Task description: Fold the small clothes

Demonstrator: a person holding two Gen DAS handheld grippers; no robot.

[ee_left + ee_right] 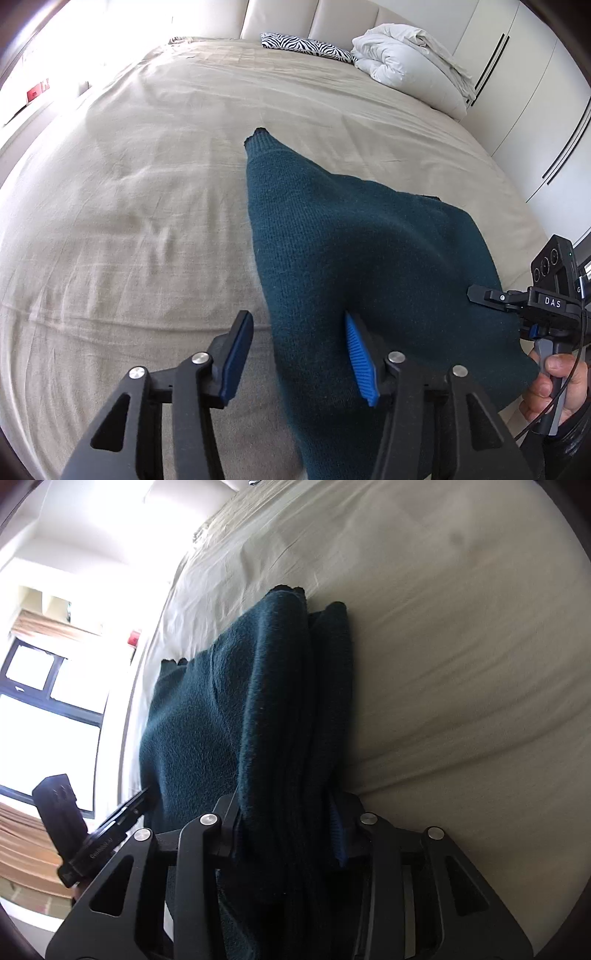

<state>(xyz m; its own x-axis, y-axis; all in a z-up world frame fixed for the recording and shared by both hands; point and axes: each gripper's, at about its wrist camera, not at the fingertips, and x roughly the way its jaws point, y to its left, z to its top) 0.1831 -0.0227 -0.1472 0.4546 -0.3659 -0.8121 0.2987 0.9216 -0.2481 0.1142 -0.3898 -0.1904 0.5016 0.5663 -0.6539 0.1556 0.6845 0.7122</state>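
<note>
Sweater: I see the dark teal sweater (351, 251) draped over the bed (129, 221), toward its right edge, one sleeve cuff pointing up toward the headboard.
Left gripper (300, 354): my fingers are spread wide, released; the right pad (360, 360) lies against the knit, the left one over bare sheet.
Right gripper (288, 834): fingers clenched on a bunched fold of the sweater, I believe, though cloth hides the pads.
Headboard end: white duvet (402, 62), zebra pillow (306, 46).
</note>
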